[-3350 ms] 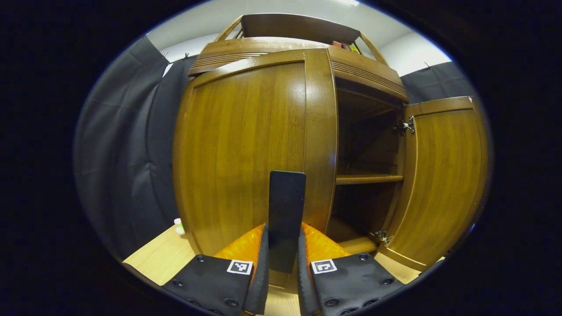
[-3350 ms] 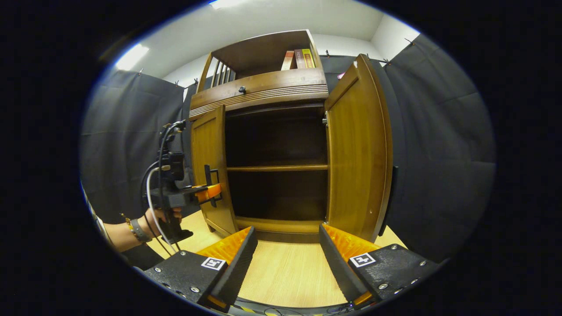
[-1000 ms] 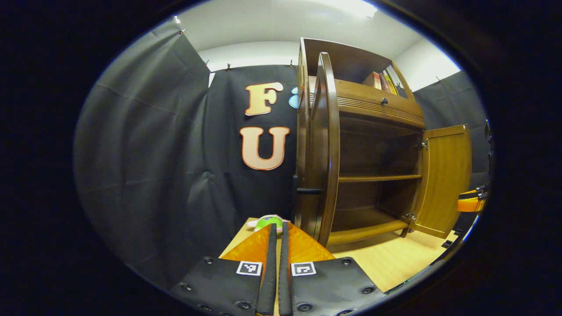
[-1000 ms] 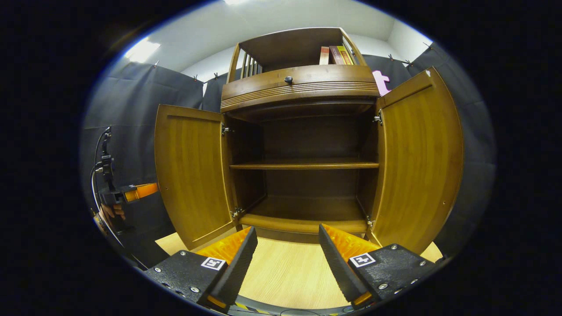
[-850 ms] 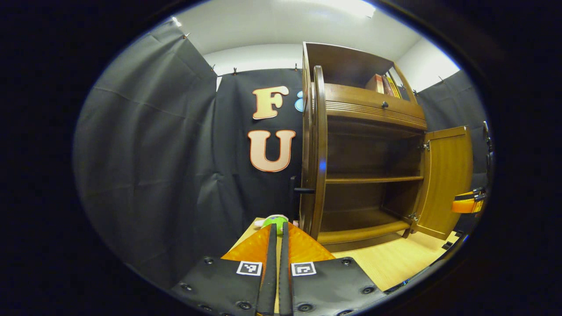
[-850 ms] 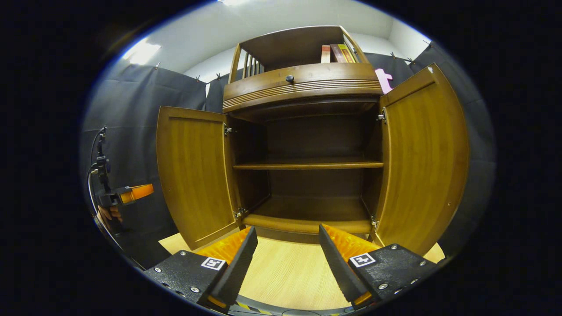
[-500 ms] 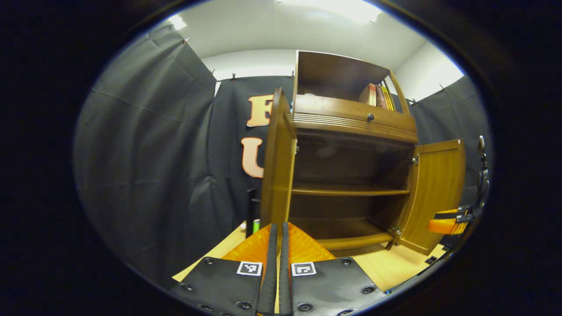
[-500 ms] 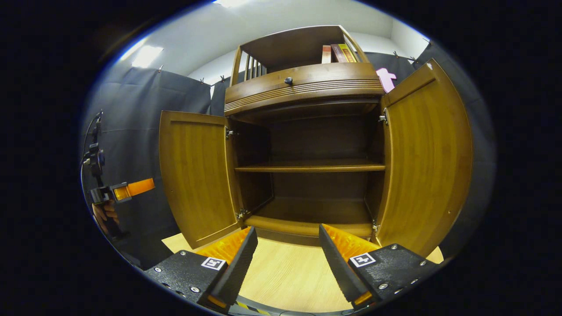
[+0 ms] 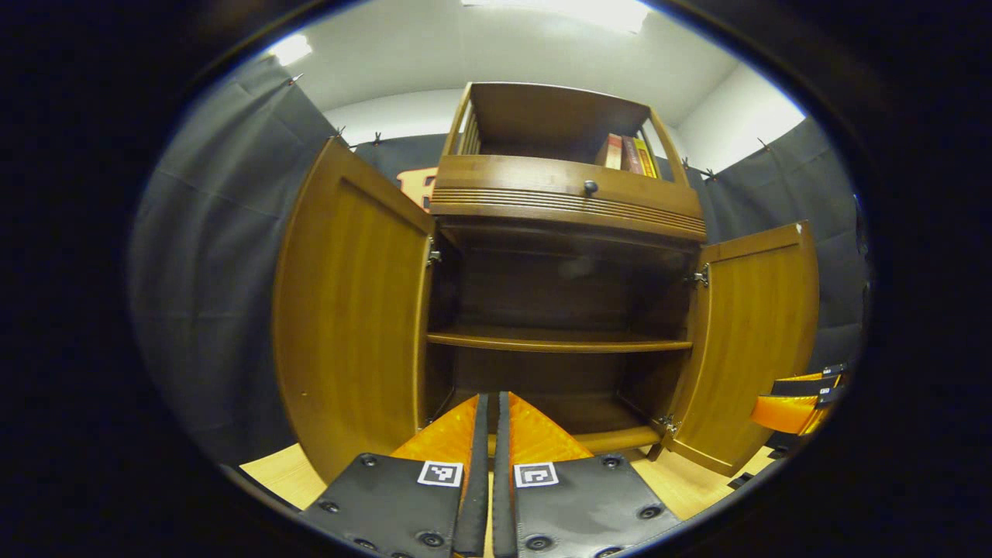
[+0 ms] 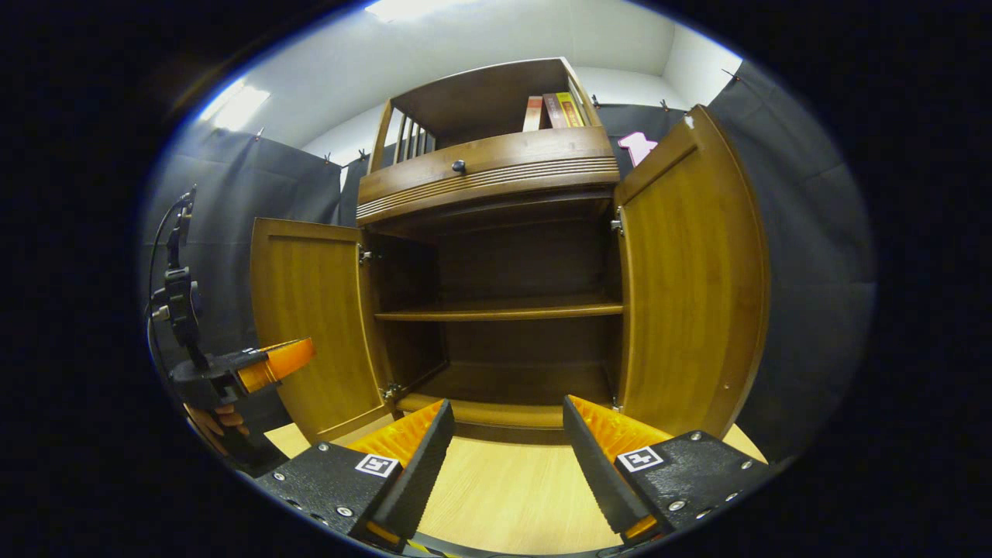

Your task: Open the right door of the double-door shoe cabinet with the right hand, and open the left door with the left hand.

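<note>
Left door (image 10: 310, 325) stands swung wide; left gripper (image 9: 486, 473) clenched on nothing, near it. Shoe cabinet (image 10: 496, 310) centre, interior exposed. Right door (image 10: 690, 279) wide open; right gripper (image 10: 508, 457) released. Judged: rigid hinged panels, light-swinging; grasp along free edges.

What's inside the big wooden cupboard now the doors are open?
Inside the shoe cabinet there is one wooden shelf across the middle, bare, and a bare bottom board. No shoes show. The back is dark, so its corners are hard to see.
</note>
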A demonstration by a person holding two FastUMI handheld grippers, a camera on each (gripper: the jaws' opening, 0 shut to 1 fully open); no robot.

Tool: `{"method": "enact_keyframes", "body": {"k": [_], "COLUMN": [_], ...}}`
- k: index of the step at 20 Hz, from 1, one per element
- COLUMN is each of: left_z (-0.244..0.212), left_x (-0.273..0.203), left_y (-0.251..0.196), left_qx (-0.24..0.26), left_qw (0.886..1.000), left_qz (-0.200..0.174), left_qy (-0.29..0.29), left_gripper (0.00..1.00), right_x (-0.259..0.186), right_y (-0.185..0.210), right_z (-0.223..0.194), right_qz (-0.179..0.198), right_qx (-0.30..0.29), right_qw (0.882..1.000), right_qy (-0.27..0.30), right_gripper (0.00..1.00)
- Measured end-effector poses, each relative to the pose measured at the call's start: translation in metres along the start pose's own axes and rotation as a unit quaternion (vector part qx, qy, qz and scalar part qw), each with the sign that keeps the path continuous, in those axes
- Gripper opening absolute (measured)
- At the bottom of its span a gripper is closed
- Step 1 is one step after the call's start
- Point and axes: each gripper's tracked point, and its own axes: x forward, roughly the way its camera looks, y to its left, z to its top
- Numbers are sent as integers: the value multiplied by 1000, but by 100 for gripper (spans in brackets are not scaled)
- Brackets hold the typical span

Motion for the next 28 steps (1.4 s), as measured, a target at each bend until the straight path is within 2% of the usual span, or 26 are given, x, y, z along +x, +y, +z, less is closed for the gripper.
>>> {"method": "enact_keyframes", "body": {"k": [2, 4, 5, 8, 12, 18, 20, 21, 22, 23, 25, 26, 27, 28], "left_z": [-4, -7, -7, -4, -9, -7, -5, -5, -6, -7, -5, -5, -5, -6], "left_x": [4, 8, 9, 8, 3, -2, -2, -1, -2, -2, -3, -4, -4, -3], "left_y": [-17, -26, -26, -25, -20, -9, -6, -6, -5, -5, -4, -3, -3, -3], "left_qx": [-10, -13, -11, -6, -4, 4, 3, 1, 0, 1, 4, 4, 4, 3], "left_qw": [1000, 1000, 1000, 1000, 1000, 1000, 1000, 1000, 1000, 1000, 1000, 1000, 1000, 1000], "left_qz": [-13, -21, -22, -16, -15, 1, 2, 3, 4, 5, 7, 7, 7, 7], "left_qy": [3, 4, 4, -4, 0, -1, -4, -3, 0, 3, 0, -2, -1, -1], "left_gripper": [26, 40, 46, 67, 96, 96, 95, 95, 94, 94, 96, 97, 95, 96], "right_x": [-3, -6, -6, -9, -8, -4, -4, -4, -4, -3, -4, -3, -1, -2], "right_y": [-8, -16, -19, -24, -27, -19, -18, -17, -16, -16, -13, -13, -14, -12], "right_z": [1, 1, 0, -2, -1, 3, 6, 7, 6, 6, 9, 9, 8, 7], "right_qz": [-7, -17, -21, -25, -23, -12, -10, -9, -8, -7, -4, -4, -4, -3], "right_qx": [-1, -5, -6, -4, -3, 4, 6, 7, 8, 9, 8, 6, 7, 9], "right_qw": [1000, 1000, 1000, 1000, 1000, 1000, 1000, 1000, 1000, 1000, 1000, 1000, 1000, 1000], "right_qy": [0, -1, -1, 2, 1, -5, -9, -11, -11, -10, -12, -13, -12, -11], "right_gripper": [99, 76, 76, 98, 98, 98, 88, 99, 98, 87, 87, 98, 98, 87]}}
